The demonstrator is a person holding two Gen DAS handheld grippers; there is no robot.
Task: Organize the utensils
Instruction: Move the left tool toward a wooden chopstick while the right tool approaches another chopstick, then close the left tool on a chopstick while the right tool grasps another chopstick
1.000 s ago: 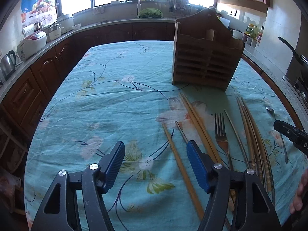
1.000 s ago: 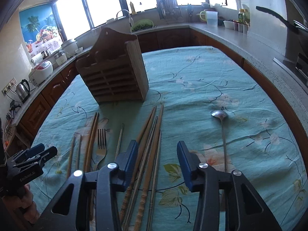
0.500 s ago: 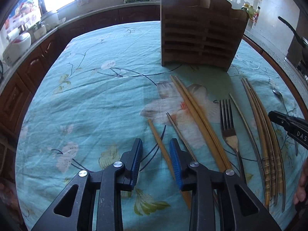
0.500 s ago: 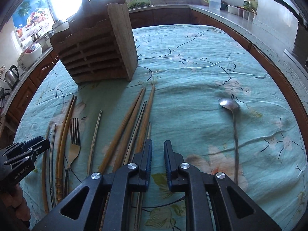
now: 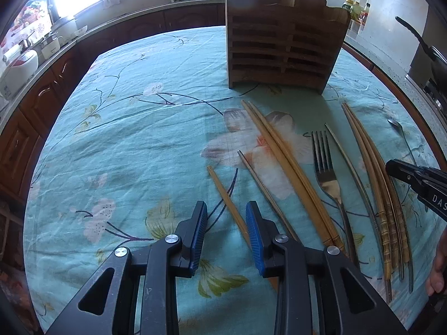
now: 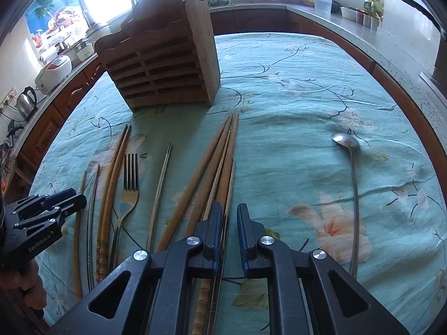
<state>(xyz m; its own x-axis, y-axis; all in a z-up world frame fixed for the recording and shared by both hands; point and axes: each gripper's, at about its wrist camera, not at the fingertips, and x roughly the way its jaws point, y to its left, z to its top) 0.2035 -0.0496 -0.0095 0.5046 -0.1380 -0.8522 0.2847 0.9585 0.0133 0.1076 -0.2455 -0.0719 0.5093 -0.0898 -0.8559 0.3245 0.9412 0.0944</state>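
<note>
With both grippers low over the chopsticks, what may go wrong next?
1. The left gripper straddles one short chopstick, but a thin metal stick lies close beside it; closing may nudge or catch that too.
2. The right gripper is nearly shut above a tight bundle of chopsticks; it may pick several or scatter them.

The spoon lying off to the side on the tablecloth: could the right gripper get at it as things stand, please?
Probably yes. The spoon lies alone on the tablecloth, apart from the chopstick bundle, with nothing over or against it. The right gripper is empty and slightly open; it would likely need to shift toward the handle.
</note>
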